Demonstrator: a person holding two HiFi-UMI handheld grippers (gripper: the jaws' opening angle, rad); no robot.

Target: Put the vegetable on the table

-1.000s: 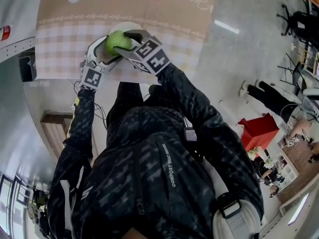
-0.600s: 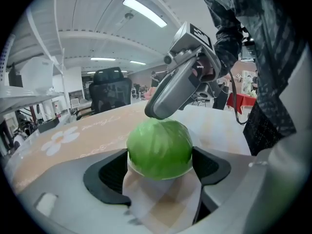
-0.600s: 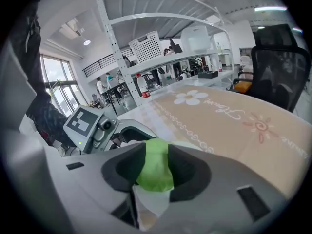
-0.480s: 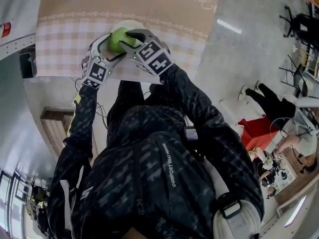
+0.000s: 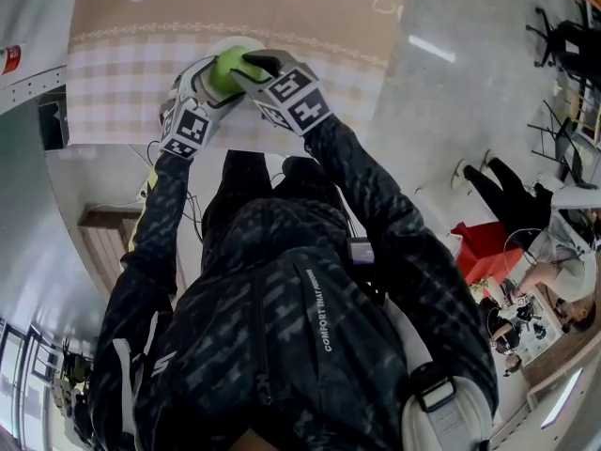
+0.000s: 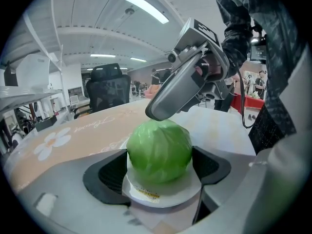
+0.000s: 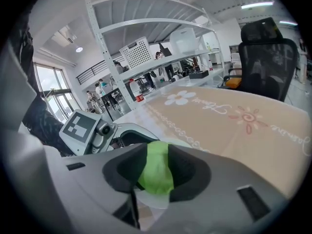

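Squeezing the cabbage between the right fingers, just closed on it from above, with the plate beneath clamped in the left fingers, over the bench.

Bright, fisheye edges, poss. slight blur

The right tool hides most of the cabbage in its view; the sticker on the plate is unreadable.

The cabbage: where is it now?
Head view, upper left: the cabbage sits on the white plate at the table's near edge, between the jaws of the right gripper, which have just been closing.
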